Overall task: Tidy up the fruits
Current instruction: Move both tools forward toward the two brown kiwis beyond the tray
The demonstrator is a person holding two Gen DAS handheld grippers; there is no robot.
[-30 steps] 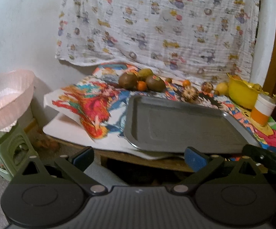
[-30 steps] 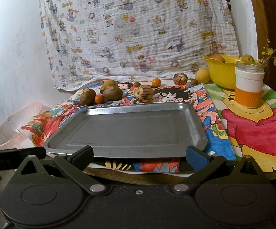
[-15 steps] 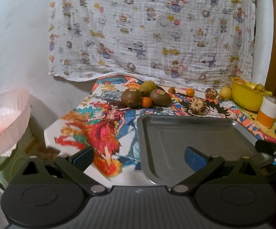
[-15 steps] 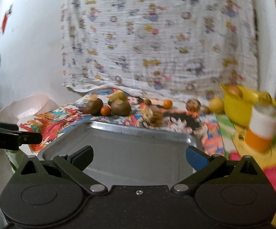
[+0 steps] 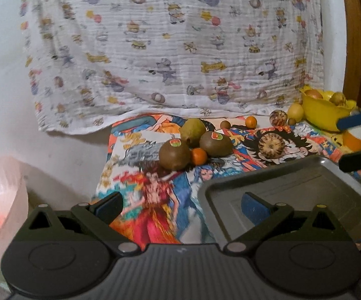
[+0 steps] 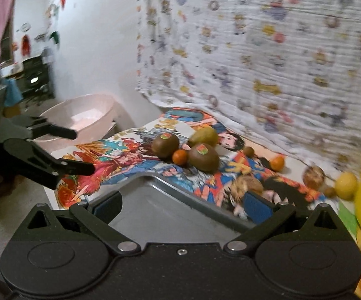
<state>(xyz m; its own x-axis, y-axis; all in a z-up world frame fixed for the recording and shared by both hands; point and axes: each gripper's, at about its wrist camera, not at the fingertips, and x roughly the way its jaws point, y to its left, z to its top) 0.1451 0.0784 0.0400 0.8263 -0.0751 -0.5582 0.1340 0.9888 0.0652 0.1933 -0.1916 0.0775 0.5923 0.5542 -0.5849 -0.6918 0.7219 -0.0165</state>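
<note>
Two brown kiwis [image 5: 174, 155] [image 5: 215, 143], a green pear [image 5: 193, 130] and a small orange [image 5: 199, 156] cluster at the back left of the cartoon cloth. A striped round fruit [image 5: 271, 146] lies to their right. The grey metal tray [image 5: 293, 190] holds nothing. My left gripper [image 5: 180, 207] is open over the tray's left corner and the cloth, short of the cluster. My right gripper [image 6: 181, 206] is open above the tray [image 6: 155, 215], turned toward the kiwis [image 6: 165, 145] [image 6: 203, 157]. Each gripper shows in the other's view: left gripper [image 6: 81, 151], right gripper [image 5: 341, 145].
A yellow bowl [image 5: 323, 115] with fruit stands at the back right, an orange-and-white cup [image 5: 355, 137] in front of it. Another small orange [image 5: 250, 121], a second striped fruit [image 5: 278, 117] and a lemon [image 5: 295, 111] lie along the back. A pink basin [image 6: 80, 117] sits left of the table.
Both grippers have moved forward over the table, closer to the fruit. The right one has swung left toward the kiwi cluster. Both stay open and hold nothing.
</note>
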